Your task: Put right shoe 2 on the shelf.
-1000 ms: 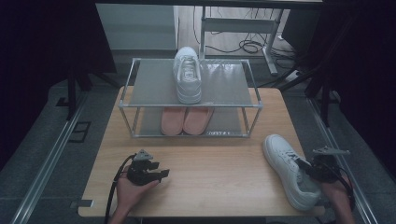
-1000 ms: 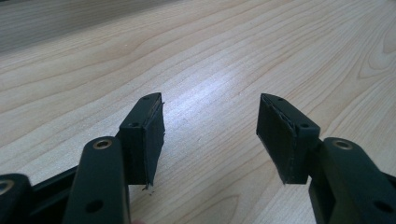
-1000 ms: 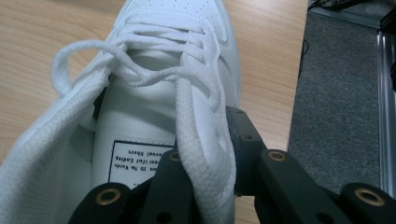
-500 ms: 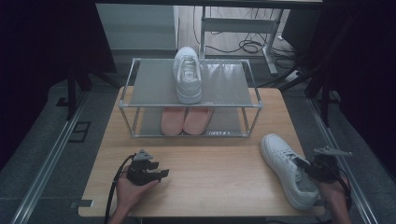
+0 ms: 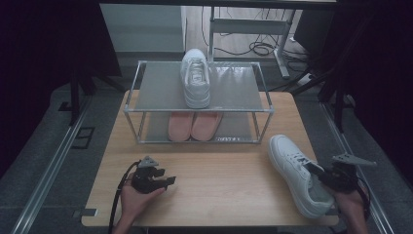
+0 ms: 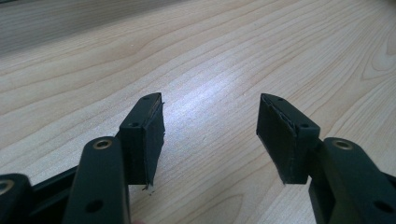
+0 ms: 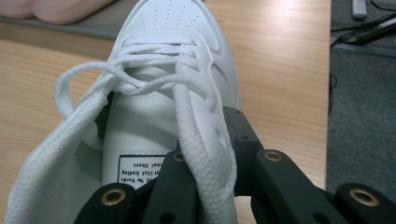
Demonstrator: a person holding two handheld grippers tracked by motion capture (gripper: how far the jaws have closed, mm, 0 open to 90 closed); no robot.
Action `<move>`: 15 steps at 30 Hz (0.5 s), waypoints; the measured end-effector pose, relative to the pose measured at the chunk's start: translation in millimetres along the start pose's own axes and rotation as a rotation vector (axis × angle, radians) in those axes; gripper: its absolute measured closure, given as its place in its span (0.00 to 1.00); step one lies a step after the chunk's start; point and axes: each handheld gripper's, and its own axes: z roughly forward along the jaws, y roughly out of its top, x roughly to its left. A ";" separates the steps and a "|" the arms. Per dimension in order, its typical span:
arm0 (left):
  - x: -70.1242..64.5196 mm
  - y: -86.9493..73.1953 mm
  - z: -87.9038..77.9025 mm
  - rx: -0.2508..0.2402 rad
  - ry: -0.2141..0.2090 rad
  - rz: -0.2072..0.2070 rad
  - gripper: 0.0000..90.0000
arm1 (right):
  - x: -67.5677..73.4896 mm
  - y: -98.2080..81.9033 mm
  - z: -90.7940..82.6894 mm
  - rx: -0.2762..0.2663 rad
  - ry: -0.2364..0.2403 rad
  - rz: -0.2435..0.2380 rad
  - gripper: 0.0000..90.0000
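Wooden bench [image 5: 214, 195] is carrying a 2-tier metal shoe rack [image 5: 198, 102] along its far edge. Near the right front corner, the right gripper [image 5: 319, 171] is clamping its fingers on the collar of a white lace-up leather sneaker [image 5: 297, 173], toe pointing toward the rack. A tongue label is showing, its print unreadable. The left gripper [image 5: 168, 181] is resting open and empty near the left front edge.
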 end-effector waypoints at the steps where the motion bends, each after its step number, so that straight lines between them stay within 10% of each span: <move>1: 0.0 0.0 0.2 0.001 0.000 0.000 0.47 | 1.1 0.6 -1.2 -0.001 0.006 -0.004 0.92; 15: 0.4 -0.2 -0.1 0.001 -0.001 -0.004 0.46 | 19.1 10.6 -8.6 -0.042 0.073 -0.033 0.92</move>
